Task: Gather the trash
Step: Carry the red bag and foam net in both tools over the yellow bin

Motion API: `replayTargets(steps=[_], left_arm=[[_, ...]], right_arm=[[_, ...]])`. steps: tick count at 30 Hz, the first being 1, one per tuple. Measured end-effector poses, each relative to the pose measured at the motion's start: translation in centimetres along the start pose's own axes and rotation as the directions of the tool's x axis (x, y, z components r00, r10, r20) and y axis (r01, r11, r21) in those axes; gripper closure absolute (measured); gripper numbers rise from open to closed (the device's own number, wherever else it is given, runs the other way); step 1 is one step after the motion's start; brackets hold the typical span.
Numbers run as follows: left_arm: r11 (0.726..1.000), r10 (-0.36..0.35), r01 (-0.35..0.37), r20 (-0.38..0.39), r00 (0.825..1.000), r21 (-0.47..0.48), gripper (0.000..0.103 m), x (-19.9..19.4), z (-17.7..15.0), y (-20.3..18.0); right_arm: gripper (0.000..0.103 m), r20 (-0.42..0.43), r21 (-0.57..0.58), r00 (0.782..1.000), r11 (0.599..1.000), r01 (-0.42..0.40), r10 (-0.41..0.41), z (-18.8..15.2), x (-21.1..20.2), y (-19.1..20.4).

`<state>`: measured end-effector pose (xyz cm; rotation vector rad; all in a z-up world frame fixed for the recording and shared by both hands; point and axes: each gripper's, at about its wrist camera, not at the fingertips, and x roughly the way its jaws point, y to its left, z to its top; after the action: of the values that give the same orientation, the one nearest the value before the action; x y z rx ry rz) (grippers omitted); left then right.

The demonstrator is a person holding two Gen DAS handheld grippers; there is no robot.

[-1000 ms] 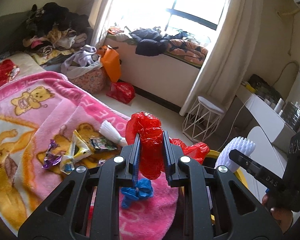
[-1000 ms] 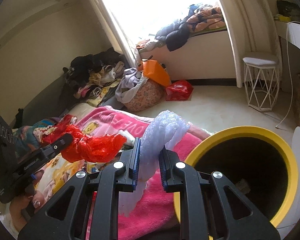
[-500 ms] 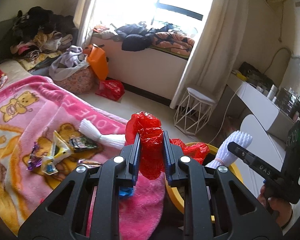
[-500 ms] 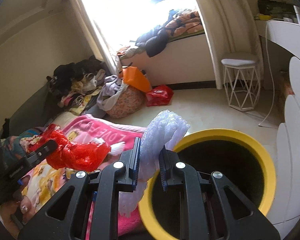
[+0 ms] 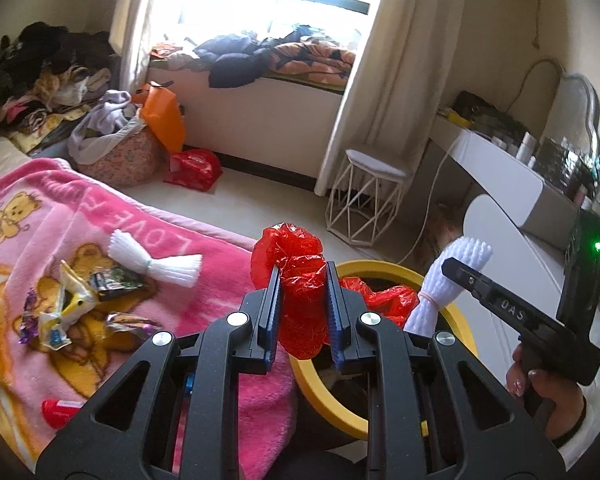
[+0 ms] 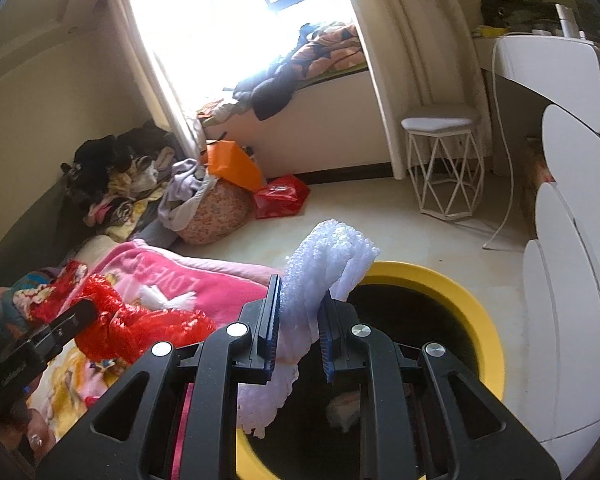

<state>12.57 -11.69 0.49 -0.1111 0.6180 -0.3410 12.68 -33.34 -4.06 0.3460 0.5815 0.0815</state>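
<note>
My left gripper [image 5: 302,280] is shut on a crumpled red plastic bag [image 5: 300,280] and holds it over the near rim of the yellow trash bin [image 5: 384,268]. My right gripper [image 6: 299,296] is shut on a white foam net sleeve [image 6: 324,264] and holds it above the bin's [image 6: 452,292] dark opening. The right gripper with the sleeve [image 5: 448,280] shows at the right of the left wrist view. The red bag [image 6: 132,320] shows at the left of the right wrist view. Some trash lies inside the bin [image 6: 340,412].
Candy wrappers [image 5: 60,308], a white foam net [image 5: 156,260] and a small red item [image 5: 60,408] lie on the pink blanket [image 5: 40,216]. A white wire stool [image 5: 372,196], white desk [image 5: 500,168] and laundry basket [image 5: 120,152] stand around the floor.
Both grippers have moved right, off the blanket and over the yellow bin, each still holding its piece of trash.
</note>
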Motion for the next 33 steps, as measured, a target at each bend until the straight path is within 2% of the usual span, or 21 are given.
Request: replayTargets(steps=[19,33], left_arm=[[0.993,-0.055,0.064,-0.094,0.994,0.095,0.088,3.8,-2.1,-3.6],[0.985,-0.060,0.089,-0.190,0.980,0.147,0.088,7.4,-4.5,-5.4]], right_arm=[[0.086,-0.015,-0.022,0.988,0.988,0.152,-0.153,-0.4,1.5,-3.6],[0.085,-0.046,-0.031,0.982,0.983,0.182,-0.184,-1.0,1.8,-4.9]])
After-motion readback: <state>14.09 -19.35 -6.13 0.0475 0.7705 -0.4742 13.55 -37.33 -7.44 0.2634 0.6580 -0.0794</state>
